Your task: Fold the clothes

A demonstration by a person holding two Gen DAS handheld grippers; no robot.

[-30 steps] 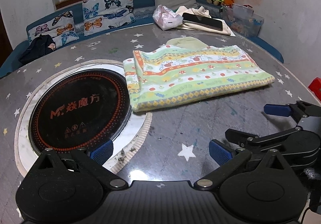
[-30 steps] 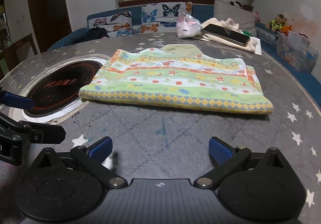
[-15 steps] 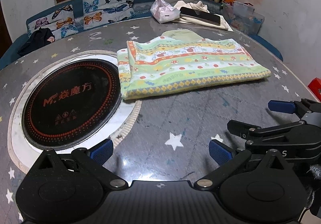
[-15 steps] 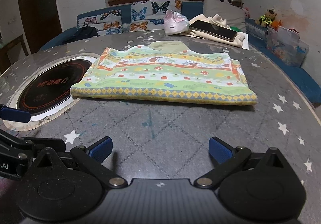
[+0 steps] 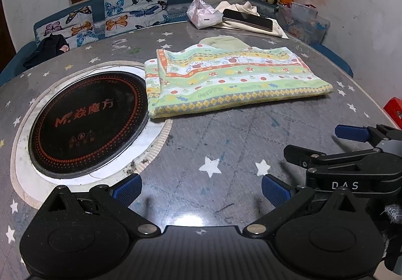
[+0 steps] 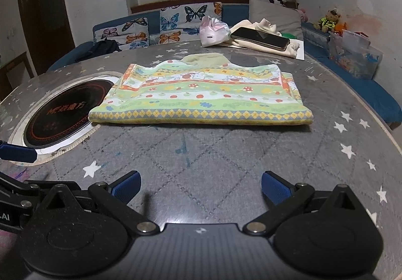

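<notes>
Since the earlier frames both grippers have drawn back from the cloth (image 6: 201, 94): it now sits farther up in each view, with more bare surface (image 6: 226, 154) showing between it and the fingers. The cloth itself has not shifted; it remains folded flat, its left edge overlapping the rim of the hob (image 5: 85, 124).

Left gripper (image 5: 201, 188): held low over the surface at its near edge, level, pointing toward 12 o'clock. Fingers (image 5: 127, 189) spread wide, gripping nothing. The hob lies at its 11 o'clock, the cloth at 12 to 1 o'clock, well apart from the tips.

Right gripper (image 6: 201, 188): alongside the left one, at its 3 o'clock, same low level pose. Its fingers are spread wide and empty. The cloth lies straight ahead at 12 o'clock, well apart.

Beyond the cloth, at the far edge of the surface, a phone (image 6: 260, 39) rests on a cream fabric heap (image 6: 268, 26), with a pink bag (image 6: 213, 31) just beside it.
</notes>
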